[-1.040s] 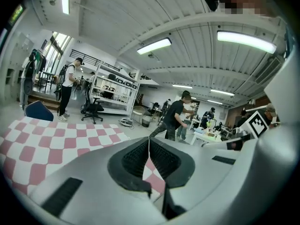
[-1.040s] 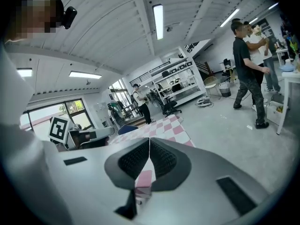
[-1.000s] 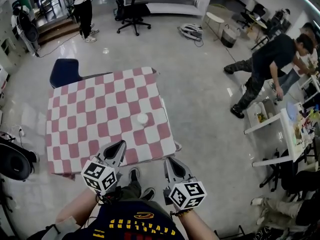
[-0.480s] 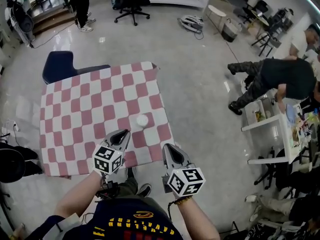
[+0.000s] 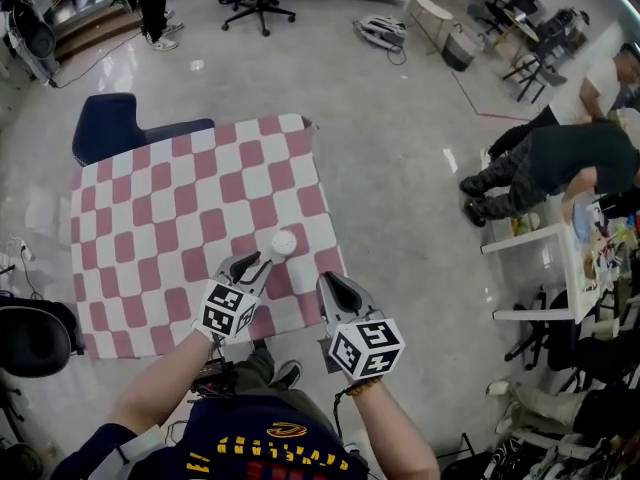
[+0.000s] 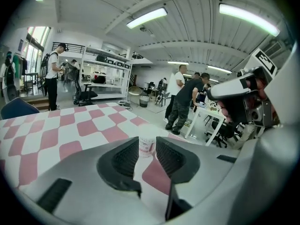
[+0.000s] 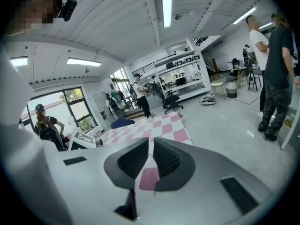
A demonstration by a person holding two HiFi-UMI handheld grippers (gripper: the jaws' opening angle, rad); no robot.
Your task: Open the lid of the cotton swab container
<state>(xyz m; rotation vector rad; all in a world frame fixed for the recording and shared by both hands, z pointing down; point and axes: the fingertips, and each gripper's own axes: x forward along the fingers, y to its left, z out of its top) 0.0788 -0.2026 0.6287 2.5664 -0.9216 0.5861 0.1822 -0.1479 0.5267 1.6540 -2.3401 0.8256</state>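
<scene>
The cotton swab container (image 5: 283, 242) is a small white round tub with its lid on, standing near the front right of the pink-and-white checkered table (image 5: 150, 218). My left gripper (image 5: 248, 262) points at it from just short of it. Its jaws have just been opening, and nothing is between the pads. In the left gripper view the container (image 6: 146, 136) shows through the gap beyond the left gripper (image 6: 147, 150). My right gripper (image 5: 333, 281) hovers over the table's front right corner, right of the container. The right gripper (image 7: 151, 146) is shut and holds nothing.
A dark blue chair (image 5: 105, 128) stands at the table's far left corner. To the right, a person (image 5: 560, 163) bends over a white side table (image 5: 525, 240). A black office chair (image 5: 30, 338) sits at the left. Bare floor lies between the table and the side table.
Both grippers have moved forward from below the table's front edge toward the container. The left jaws have parted from shut to a narrow gap. The right jaws stay shut.
</scene>
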